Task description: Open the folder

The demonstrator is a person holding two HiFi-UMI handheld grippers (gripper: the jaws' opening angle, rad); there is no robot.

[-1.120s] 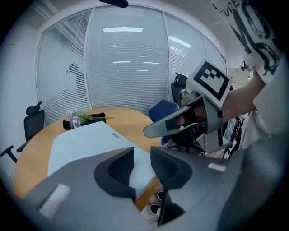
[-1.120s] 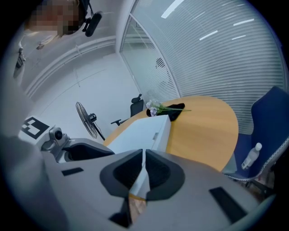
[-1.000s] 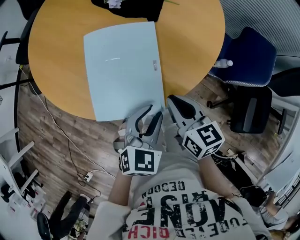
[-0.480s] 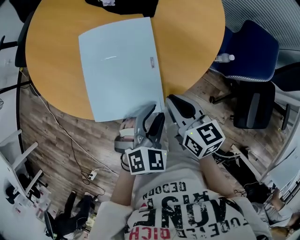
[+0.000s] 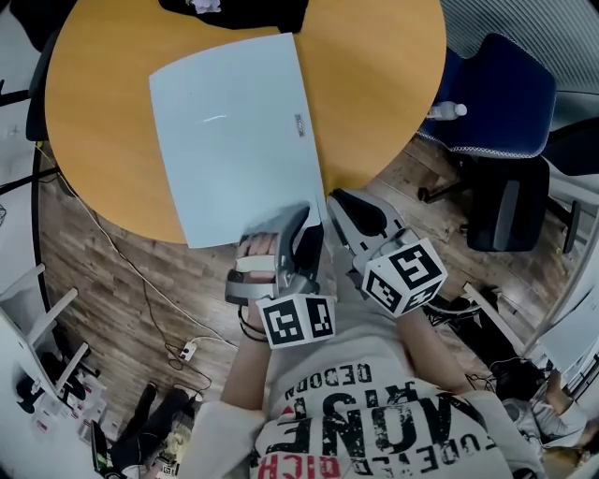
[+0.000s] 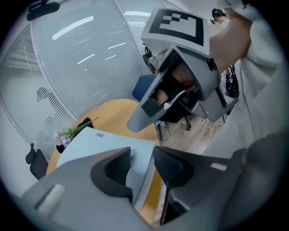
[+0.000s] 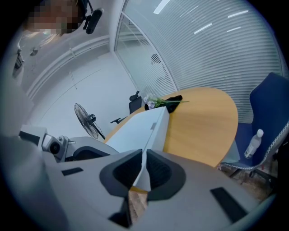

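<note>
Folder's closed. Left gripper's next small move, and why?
Probably close the left gripper on the folder's near edge. Its jaws have just been opening, with that edge between them unpressed; the right gripper pinches the near corner, so it could steady the folder.

Folder (image 5: 234,131) label (image 5: 299,124) unreadable, too small; black object (image 5: 239,11) cut by top edge.

Lighting: bright, even, from overhead. Glare: faint streak on folder (image 5: 234,131). Gripper views: fisheye bending, black corners, soft foreground.
</note>
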